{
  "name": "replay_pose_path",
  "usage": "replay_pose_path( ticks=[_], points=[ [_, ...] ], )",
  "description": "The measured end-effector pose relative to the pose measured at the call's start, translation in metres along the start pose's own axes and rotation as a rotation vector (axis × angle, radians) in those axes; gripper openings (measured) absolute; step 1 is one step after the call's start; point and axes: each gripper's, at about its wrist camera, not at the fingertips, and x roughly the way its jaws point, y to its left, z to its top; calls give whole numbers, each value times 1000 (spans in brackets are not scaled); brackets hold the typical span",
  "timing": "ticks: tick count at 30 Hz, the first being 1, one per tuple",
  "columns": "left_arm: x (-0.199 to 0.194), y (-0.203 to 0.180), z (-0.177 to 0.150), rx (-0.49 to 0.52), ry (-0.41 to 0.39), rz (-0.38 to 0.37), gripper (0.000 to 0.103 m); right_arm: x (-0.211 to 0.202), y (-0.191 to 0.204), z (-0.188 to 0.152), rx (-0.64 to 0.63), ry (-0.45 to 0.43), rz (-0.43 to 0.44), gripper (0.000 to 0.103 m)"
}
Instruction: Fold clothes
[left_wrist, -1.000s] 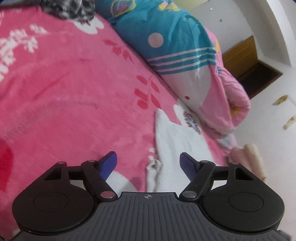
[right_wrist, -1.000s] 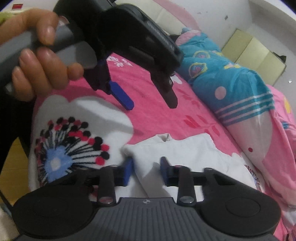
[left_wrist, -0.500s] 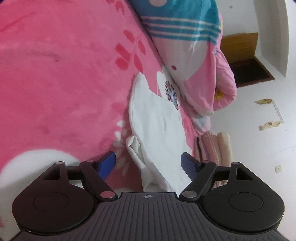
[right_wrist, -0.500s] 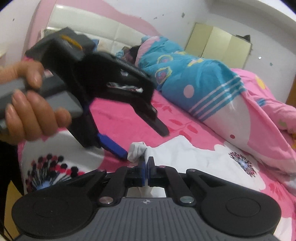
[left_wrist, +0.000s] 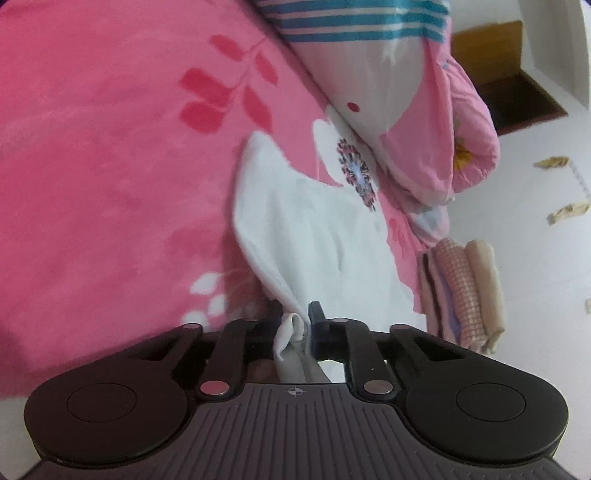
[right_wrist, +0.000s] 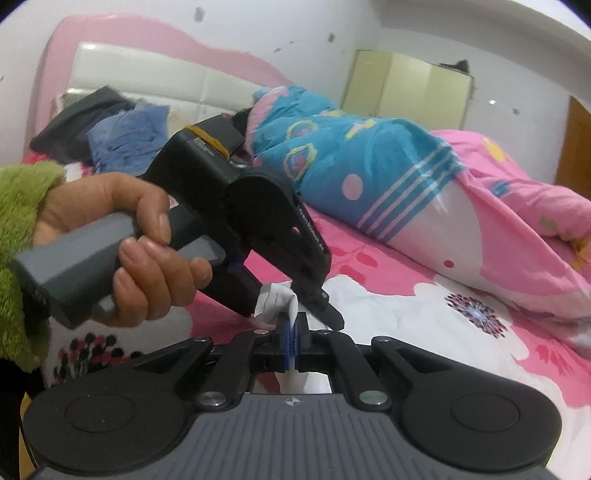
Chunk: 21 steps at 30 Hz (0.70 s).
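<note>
Pinching one bunched end of the white garment (left_wrist: 317, 236) with both grippers, right gripper (right_wrist: 292, 345) clamped, left gripper (left_wrist: 295, 325) closing on cloth, leaving the rest flat beside the blue-and-pink quilt (right_wrist: 369, 177), folding barely begun.

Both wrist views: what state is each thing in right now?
White garment: spread on the pink blanket, near corner bunched and pinched by both grippers.
Left gripper: jaws closing on that corner.
Right gripper: shut on the cloth.
Folded clothes: stacked at the bed's edge.
</note>
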Motion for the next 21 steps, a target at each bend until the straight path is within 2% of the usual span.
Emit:
replay_pose_path(
  ticks=[6,10,14,17,21],
  points=[
    [12,-58,-1,169,-32,52,6,-15,-32,-6,162,-61,-73,0],
    [36,-119,-7,349,-17,89,6,-38,-68,-21,321,-119,-162,0],
    [75,-185,-30,557,31,121,6,-68,-104,-44,481,-170,-260,1],
    [115,-224,-61,713,112,144,6,-95,-128,-71,605,-186,-336,1],
    [163,-262,-106,903,212,167,7,-128,-152,-109,759,-145,-427,0]
  ],
)
